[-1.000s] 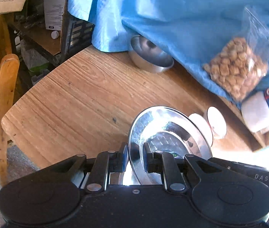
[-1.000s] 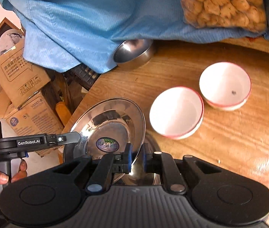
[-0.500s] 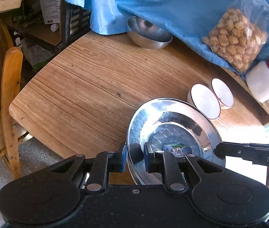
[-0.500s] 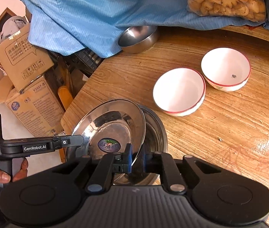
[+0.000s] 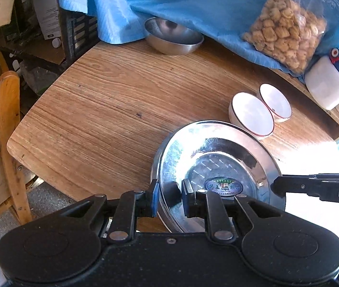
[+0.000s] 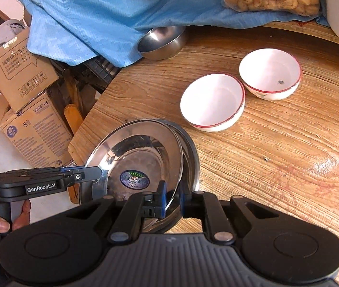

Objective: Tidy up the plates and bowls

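A steel plate with a blue oval sticker lies over a second steel plate at the wooden table's near edge. My left gripper straddles the top plate's left rim with a small gap between pads and rim. My right gripper straddles the top plate's right rim, also slightly apart. Two white red-rimmed bowls sit side by side beyond the plates. A steel bowl sits at the table's far edge, partly under blue cloth.
Blue cloth drapes the back of the wooden table, with a bag of snacks and a white container on it. A wooden chair and cardboard boxes stand off the left edge.
The top plate has come down from tilted to nearly flat onto the lower plate. Both grippers' jaws have opened slightly around its rims and drawn back.
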Motion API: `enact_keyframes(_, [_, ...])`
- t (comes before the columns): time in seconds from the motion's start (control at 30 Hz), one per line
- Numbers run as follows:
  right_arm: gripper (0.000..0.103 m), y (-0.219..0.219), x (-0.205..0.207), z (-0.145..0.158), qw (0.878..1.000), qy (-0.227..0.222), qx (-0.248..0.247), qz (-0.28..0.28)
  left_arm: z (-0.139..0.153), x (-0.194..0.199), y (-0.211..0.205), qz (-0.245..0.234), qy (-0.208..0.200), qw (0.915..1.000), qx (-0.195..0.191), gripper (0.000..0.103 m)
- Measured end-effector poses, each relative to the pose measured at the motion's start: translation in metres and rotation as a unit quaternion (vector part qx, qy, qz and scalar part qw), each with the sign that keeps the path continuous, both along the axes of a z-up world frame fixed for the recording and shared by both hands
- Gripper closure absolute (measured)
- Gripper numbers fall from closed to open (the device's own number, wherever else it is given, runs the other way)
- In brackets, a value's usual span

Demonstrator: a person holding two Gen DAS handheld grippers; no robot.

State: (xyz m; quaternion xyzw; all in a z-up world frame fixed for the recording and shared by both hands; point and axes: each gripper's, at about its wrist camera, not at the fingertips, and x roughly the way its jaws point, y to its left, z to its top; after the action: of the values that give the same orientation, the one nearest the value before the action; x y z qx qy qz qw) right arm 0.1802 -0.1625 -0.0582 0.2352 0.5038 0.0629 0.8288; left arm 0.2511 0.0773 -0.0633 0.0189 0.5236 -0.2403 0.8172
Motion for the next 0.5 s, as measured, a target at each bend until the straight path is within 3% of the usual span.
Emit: enact_keyframes(0.5, [0.089,0.009,0.004,-0.004,0.999,0.012,-0.031,0.007,-0.005,0.0,-0.011,-0.007,-0.008,0.9994,0.032,0.081])
